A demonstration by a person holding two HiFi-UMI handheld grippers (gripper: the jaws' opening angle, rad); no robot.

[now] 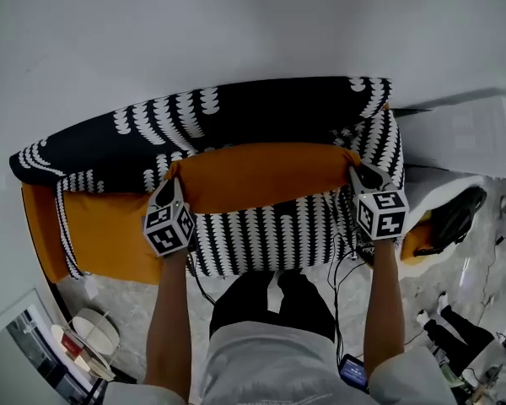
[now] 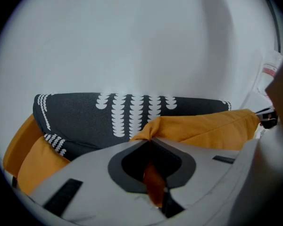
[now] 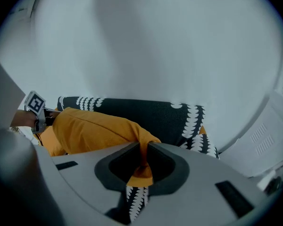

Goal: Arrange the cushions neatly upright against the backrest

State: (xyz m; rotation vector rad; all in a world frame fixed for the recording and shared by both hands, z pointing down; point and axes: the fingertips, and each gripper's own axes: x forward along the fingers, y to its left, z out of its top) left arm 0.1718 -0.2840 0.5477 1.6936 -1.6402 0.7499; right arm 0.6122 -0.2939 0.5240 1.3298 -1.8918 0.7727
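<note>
Flat, cool indoor light; heavy fisheye bending in the gripper views.

We see no hard shadows, only soft grey patches mottling the pale wall. The two gripper views sit inside dark round vignettes with black corners, and lines bow toward the rim. At 6 o'clock the left gripper and right gripper look soft, too near the lens, while the orange cushion beyond reads sharper. In the head view a small glint marks the floor at 4 o'clock.

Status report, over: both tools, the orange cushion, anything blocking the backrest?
Left tool and right tool each shut on a corner of the orange cushion. Cushion stretched level in front of the patterned backrest. Nothing seen in the way.
</note>
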